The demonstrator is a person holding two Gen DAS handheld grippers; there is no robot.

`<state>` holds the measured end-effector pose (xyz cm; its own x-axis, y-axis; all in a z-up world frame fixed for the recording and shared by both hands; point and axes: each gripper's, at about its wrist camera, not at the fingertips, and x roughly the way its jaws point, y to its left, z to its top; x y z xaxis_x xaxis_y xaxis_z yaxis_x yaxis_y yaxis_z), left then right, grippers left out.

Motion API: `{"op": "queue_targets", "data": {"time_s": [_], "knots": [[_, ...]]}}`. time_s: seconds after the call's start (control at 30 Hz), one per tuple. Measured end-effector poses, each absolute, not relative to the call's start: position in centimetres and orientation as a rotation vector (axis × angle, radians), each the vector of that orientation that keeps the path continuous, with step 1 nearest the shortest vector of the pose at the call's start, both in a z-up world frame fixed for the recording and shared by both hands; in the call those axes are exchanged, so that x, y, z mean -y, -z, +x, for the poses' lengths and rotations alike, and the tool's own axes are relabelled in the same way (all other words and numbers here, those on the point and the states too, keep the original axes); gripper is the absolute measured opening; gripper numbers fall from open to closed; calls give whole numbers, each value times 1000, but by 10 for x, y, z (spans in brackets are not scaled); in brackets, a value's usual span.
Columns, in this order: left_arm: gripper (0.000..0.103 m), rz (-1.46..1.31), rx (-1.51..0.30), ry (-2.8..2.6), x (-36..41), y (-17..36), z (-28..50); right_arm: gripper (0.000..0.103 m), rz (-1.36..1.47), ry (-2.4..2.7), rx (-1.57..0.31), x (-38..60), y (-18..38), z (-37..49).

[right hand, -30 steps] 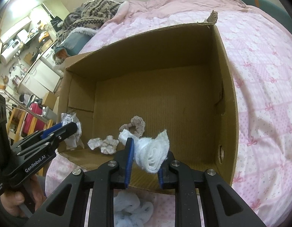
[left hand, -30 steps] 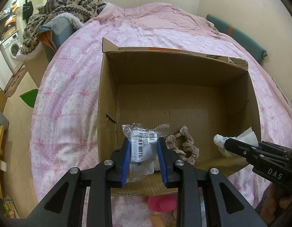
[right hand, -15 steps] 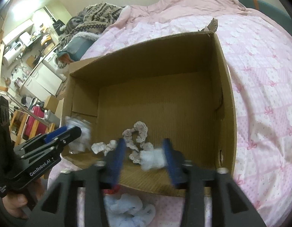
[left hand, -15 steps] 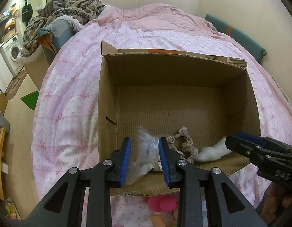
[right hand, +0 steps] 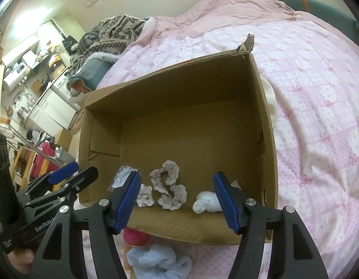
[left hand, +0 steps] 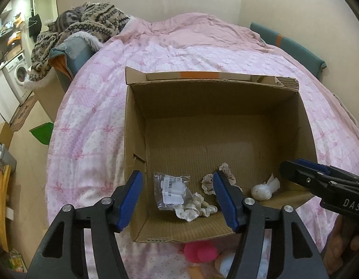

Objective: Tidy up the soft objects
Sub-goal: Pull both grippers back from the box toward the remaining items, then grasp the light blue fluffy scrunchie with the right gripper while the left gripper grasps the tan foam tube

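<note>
Both hand-held grippers opening, empty; plastic packet (left hand: 173, 190), white cloth (right hand: 207, 203) dropped into box (left hand: 306, 125).

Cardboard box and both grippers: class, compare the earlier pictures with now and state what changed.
The left gripper let go of the clear packet; the right gripper dropped the white bundle. Both now lie on the floor of the cardboard box, and both grippers' jaws are opening. The scrunchies and box kept their places.

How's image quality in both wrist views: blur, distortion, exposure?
Left wrist: sharp, no motion blur; strong fisheye bowing of the bed, dark vignette corners; cardboard box interior dim. Right wrist: equally sharp and bowed; upper-left room lighting blown out; white cloth still readable.
</note>
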<state>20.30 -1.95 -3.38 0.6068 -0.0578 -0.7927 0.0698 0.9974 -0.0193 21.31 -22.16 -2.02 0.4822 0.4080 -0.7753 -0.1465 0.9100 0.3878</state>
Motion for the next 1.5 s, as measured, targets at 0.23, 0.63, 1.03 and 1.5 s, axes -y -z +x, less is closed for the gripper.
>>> {"op": "queue_targets", "data": {"time_s": [0.23, 0.63, 1.03, 1.5], "knots": [[60, 11, -908, 63, 17, 31, 200, 69, 289, -338, -1015, 222, 19, 212], [60, -10, -901, 36, 1, 18, 181, 68, 278, -320, -1007, 227, 11, 197], [61, -64, -939, 0, -12, 18, 149, 68, 298, -310, -1013, 233, 4, 165], [61, -83, -978, 0, -14, 21, 116, 68, 320, -312, -1056, 232, 7, 135]]}}
